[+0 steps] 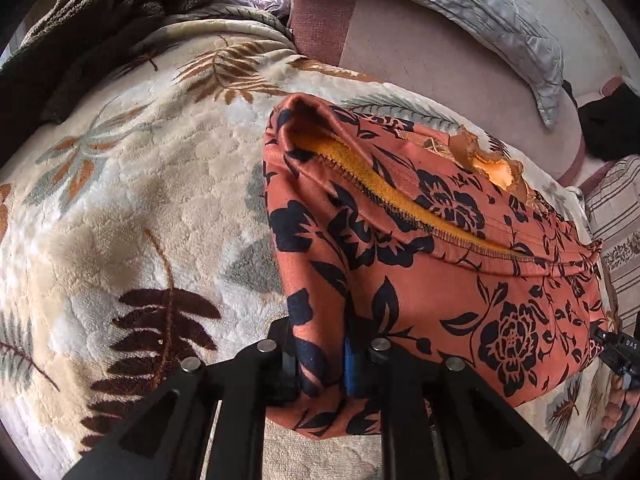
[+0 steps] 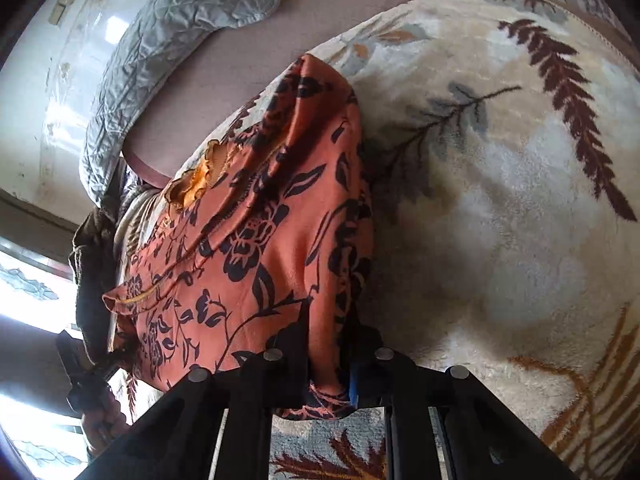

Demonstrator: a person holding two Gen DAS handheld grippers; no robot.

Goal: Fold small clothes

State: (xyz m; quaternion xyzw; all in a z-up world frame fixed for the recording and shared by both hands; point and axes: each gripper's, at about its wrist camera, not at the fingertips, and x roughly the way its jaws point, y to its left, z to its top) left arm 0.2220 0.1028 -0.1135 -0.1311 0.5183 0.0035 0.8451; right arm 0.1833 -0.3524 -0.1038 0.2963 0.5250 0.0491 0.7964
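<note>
- Fabric of the task's garment: a small orange cloth garment printed with black flowers and leaves (image 1: 420, 272), soft and matte outside, with a fuzzy mustard-yellow lining showing along a stitched, zigzag-edged opening.
- A ragged torn patch near the garment's far edge exposes pale orange backing.
- The garment lies on a plush cream blanket patterned with brown, rust and grey fern leaves (image 1: 132, 200), its pile thick and quilted-looking; the near edge is lifted off the blanket.
- The left gripper (image 1: 320, 364), black metal with round silver pins, is clamped on the garment's near left corner; cloth bunches between the narrow jaws beside a blue pad.
- The right gripper (image 2: 330, 368), of the same build, pinches the garment's near right corner, the fabric hanging in a fold between its closed fingers.
- In the left wrist view the garment spreads far and right from the left gripper; in the right wrist view it spreads far and left.
- A crinkled grey quilted pillow (image 1: 500, 16) lies far off on a dusty-pink sheet (image 1: 420, 52).
- A dark brown fleecy throw (image 1: 120, 4) is heaped at the far left.
</note>
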